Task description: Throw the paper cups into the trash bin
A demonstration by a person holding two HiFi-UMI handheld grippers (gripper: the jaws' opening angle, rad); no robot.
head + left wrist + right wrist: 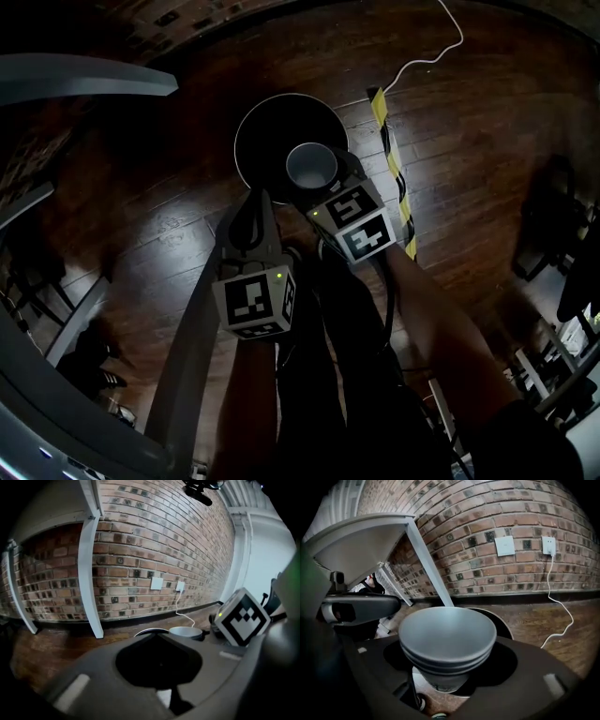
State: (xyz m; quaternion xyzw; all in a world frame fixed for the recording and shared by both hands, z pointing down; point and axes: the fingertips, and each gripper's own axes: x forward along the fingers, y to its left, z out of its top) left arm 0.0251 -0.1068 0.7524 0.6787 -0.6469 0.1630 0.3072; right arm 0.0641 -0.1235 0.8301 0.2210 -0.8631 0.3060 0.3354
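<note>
- Fingers [534,670] of the right gripper [448,641] stand wide apart and clamp a nested stack of paper cups [446,637] by its wall below the rims. The left gripper [157,635] has its jaws closed together with nothing between them.
- Trash bin [265,129]: one, round, open-topped, dark inside. The stack hangs over its mouth at the 5 o'clock edge. The left gripper sits outside it at 6 o'clock.
- Grippers: two.
- Paper cups: one stack. Three rims appear to show, but the exact count is uncertain. Expected handling: very light, thin-walled, smooth, easily crushed. Hold the wall below the rolled rims with mild pressure. Nested cups may separate on release.
</note>
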